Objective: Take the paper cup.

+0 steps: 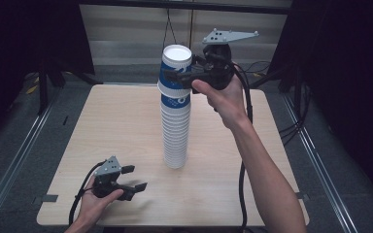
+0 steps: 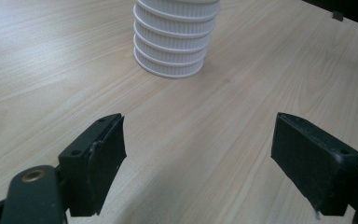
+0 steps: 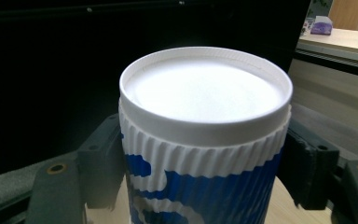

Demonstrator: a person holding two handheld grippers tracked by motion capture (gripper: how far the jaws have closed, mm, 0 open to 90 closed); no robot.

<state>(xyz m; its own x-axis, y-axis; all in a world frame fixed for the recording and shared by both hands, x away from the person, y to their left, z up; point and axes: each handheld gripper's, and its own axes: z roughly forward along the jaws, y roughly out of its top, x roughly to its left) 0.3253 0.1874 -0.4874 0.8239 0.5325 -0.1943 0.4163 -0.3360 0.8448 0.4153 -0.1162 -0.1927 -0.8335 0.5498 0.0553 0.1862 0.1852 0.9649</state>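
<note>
Right tool sits at the upper centre of the high view, its jaws clamped on either side of the top cup, a blue-and-white ribbed cup turned bottom up. That cup crowns a tall stack of upturned cups standing mid-counter, and the side-on grip just under its base looks chosen so one cup can be lifted straight off or seated squarely; which of the two is under way cannot be told. In the right gripper view the cup's white base sits between the black jaws. Left tool rests low at the lower left, jaws apart and holding nothing, aimed toward the stack's foot, probably ready to steady it.
</note>
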